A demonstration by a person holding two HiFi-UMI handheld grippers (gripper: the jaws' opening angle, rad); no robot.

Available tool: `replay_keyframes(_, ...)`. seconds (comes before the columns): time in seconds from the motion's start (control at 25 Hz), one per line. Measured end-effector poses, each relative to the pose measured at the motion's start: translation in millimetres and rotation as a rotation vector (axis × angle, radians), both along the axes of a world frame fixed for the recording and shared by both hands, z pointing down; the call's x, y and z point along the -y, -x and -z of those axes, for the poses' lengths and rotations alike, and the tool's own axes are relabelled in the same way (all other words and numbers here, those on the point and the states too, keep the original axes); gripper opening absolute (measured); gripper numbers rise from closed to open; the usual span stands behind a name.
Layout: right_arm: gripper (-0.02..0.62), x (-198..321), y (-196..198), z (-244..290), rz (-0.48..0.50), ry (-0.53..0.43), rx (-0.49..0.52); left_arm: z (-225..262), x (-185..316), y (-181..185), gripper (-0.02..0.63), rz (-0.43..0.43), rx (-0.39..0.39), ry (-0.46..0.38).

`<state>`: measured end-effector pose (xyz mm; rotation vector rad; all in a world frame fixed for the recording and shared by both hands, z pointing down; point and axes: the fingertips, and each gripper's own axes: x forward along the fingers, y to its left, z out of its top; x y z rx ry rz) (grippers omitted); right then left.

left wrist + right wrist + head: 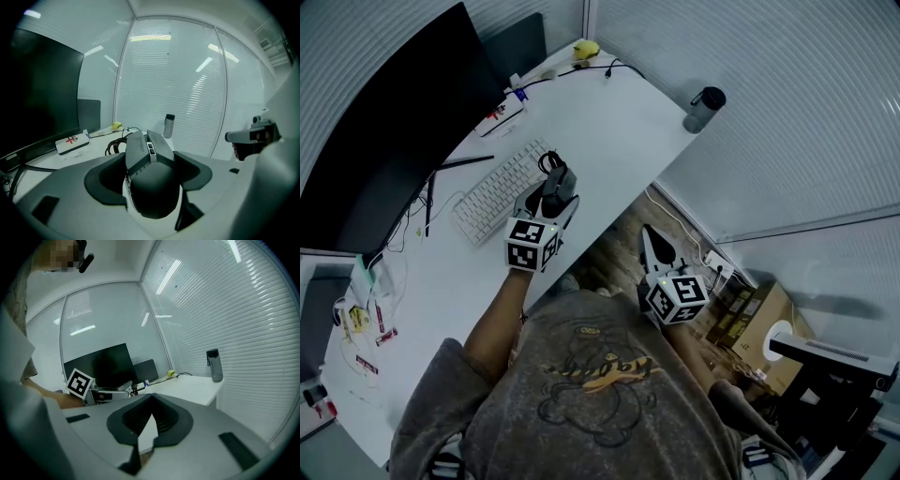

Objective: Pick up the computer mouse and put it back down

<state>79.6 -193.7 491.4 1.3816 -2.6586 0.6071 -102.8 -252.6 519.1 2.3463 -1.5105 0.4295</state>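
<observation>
Gripping the computer mouse (152, 185) from both sides, my left gripper (555, 197) reaches over the white desk (619, 122). The dark pads press on the mouse's left and right flanks. The mouse fills the gap between the jaws, its rounded back towards my camera and its buttons and wheel pointing away, nose tipped up a little. From the head view it sits just beside the right end of the white keyboard (497, 192), near the desk's front edge. I cannot tell whether its underside touches the desk or hangs just above it. A loop of dark cable (548, 161) lies on the desk just beyond the mouse's nose.

My right gripper (151, 397) is empty, its jaws brought together so the tips meet. It hangs off the desk's front edge, over the floor and well apart from the mouse.

Farther back on the desk stand the dark monitor (384, 122) behind the keyboard and a grey bottle (704, 108) at the far right corner.
</observation>
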Motion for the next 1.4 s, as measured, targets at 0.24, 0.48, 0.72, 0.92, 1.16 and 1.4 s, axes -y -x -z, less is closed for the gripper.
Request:
replay_keyframes(0.24, 0.008, -4, -5, -2, -0.022, 0.007, -0.001, -31, 2, -10, 0.318, -0.046, 0.047, 0.056)
replay_keyframes(0.48, 0.008, -5, -15, -6, -0.052, 0.018, -0.005, -63, 0, -24, 0.318, -0.094, 0.082, 0.104)
replay_keyframes(0.72, 0.007, -5, -24, -9, -0.077, 0.028, -0.009, -90, 4, -35, 0.318, -0.121, 0.103, 0.156)
replay_keyframes(0.92, 0.008, -5, -27, -11, -0.093, 0.037, -0.014, -112, 11, -40, 0.318, -0.138, 0.130, 0.200)
replay_keyframes(1.16, 0.008, -3, -34, -14, -0.119, 0.051, -0.018, -136, 14, -47, 0.318, -0.164, 0.154, 0.250)
replay_keyframes(1.4, 0.007, -3, -41, -17, -0.141, 0.065, -0.029, -154, 14, -56, 0.318, -0.197, 0.190, 0.288)
